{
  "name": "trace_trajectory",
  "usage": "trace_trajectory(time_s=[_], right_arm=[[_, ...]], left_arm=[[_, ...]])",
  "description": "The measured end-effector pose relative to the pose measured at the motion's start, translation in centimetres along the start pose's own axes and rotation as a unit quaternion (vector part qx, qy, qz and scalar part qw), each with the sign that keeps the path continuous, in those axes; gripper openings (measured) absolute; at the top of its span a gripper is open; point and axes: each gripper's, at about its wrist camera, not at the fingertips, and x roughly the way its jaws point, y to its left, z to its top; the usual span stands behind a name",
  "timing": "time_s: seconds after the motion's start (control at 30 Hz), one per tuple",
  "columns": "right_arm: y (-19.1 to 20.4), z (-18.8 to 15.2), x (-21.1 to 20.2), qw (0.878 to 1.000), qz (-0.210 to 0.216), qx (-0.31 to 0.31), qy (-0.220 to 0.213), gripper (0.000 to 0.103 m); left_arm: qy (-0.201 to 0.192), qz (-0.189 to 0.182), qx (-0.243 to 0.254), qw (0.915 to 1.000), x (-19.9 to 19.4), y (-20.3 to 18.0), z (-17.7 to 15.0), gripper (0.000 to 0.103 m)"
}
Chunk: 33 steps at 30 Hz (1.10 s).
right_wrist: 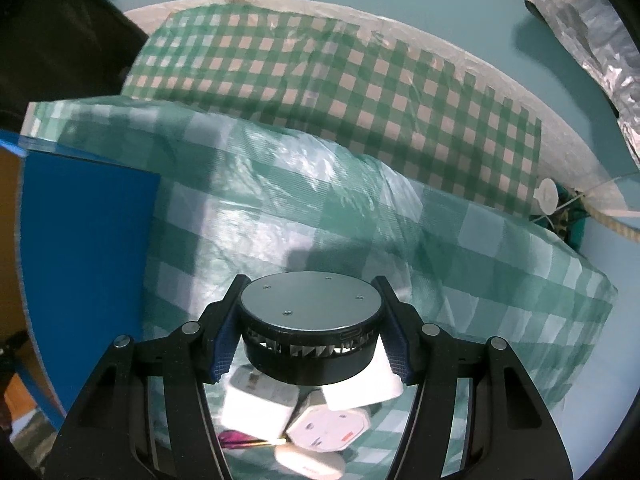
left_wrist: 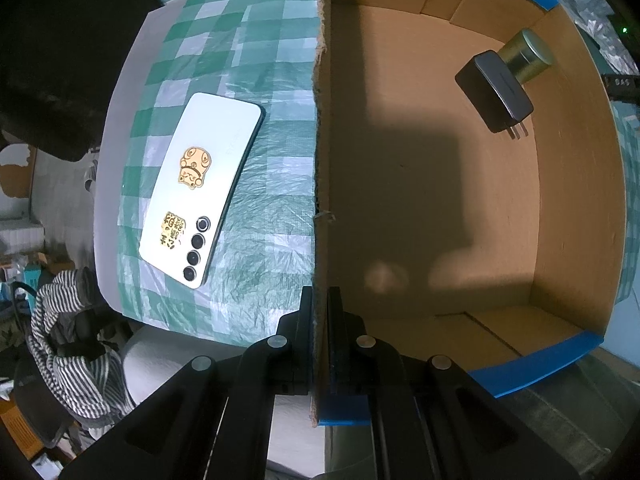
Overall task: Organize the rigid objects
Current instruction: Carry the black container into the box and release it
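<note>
Left tongs (left_wrist: pixel 320 304): jaws clamped tight on the upright side wall of the cardboard box (left_wrist: pixel 576 208), one finger outside the wall, one inside. Right tongs (right_wrist: pixel 309 316): jaws part-way apart and pressed on either side of a round black disc (right_wrist: pixel 310 312), which sits lifted between the blue pads (right_wrist: pixel 222 344) above the table.

Checked tablecloth (left_wrist: pixel 256 80), green and white, crinkled plastic, spreads out to the left of the left tongs and lies underneath and ahead of the right tongs.

Cardboard box: brown inside, blue on the rim and the outer face. Its open interior lies to the right of the left tongs. In the right-wrist view its blue outer face stands off to the left of the right tongs.

White phone (left_wrist: pixel 202 188), face down on the cloth, ahead and left of the left tongs, outside the box; gold stickers on its back, a row of lenses at the nearer end.

Black disc: flat grey top with small screws, slotted band around its side, a port on the rim.

Inside the box, far right corner from the left tongs: a gold tin (left_wrist: pixel 526 56) on its side, and a black charger (left_wrist: pixel 494 90) with two prongs, touching or just beside it.

Directly below the held disc, on the cloth: a cluster of white plugs (right_wrist: pixel 260 404) and adapters, close together.
</note>
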Motion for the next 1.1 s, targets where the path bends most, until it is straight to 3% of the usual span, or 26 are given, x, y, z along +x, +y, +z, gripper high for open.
trace_trajectory(time_s=[0.53,1.1], right_arm=[[5.2,-2.4,-7.5,0.998,0.03,-0.031,-0.048,0.062],[11.9,-4.0,-10.8,0.991,0.061,-0.098,-0.07,0.062]], left_arm=[[0.003,0.0,0.021,0.9998,0.0,-0.7,0.1,0.005],[0.005,-0.007,0.033,0.9994,0.0,-0.4,0.1,0.005]])
